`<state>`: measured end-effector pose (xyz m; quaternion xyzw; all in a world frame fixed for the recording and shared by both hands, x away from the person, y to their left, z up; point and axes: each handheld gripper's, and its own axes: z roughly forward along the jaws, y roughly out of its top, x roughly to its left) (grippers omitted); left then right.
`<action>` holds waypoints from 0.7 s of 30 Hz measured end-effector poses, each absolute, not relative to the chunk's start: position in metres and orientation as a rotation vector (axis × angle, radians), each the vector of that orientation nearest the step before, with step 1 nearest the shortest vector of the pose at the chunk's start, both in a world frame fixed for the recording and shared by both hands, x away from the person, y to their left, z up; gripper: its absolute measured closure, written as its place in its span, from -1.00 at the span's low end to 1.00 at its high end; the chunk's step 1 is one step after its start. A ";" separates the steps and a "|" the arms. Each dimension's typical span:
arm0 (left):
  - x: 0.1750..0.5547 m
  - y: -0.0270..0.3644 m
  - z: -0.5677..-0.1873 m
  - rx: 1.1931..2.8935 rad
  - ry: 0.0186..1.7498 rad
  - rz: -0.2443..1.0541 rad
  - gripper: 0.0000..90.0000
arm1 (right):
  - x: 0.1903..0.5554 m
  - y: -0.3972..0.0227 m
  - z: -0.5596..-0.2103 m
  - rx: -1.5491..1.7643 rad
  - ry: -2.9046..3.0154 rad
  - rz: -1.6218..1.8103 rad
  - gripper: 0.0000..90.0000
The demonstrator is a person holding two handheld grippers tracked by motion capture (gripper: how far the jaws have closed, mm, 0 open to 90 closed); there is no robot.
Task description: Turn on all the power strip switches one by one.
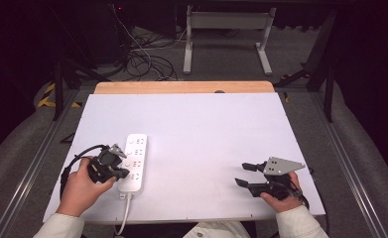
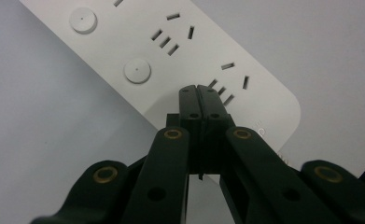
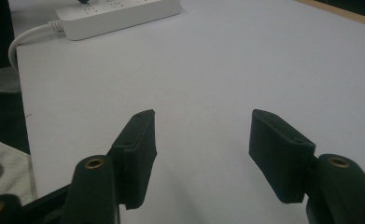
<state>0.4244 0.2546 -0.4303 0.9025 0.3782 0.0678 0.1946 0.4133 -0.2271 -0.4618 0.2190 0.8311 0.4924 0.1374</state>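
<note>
Left gripper (image 2: 199,88), fingers pressed together, over the power strip (image 1: 134,161); right gripper (image 3: 201,140) fingers wide.

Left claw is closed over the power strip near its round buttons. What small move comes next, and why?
Probably ease the shut left claw sideways to the nearest round button and press: its tips sit over the power strip's sockets, beside that button.

The desk (image 1: 206,129) is covered by a white sheet, with a strip of bare wood left showing along its far edge. A white power strip (image 1: 133,161) is laid flat on the sheet, its cable (image 1: 126,210) run off the near edge.
</note>
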 end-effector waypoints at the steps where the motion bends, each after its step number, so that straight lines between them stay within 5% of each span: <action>1: 0.424 0.255 -0.431 2.525 1.065 0.187 0.99 | 0.413 -0.227 -0.462 0.632 2.405 1.425 -0.07; 21: 0.423 0.255 -0.434 2.515 1.102 0.196 1.00 | 0.413 -0.227 -0.462 0.626 2.410 1.425 -0.07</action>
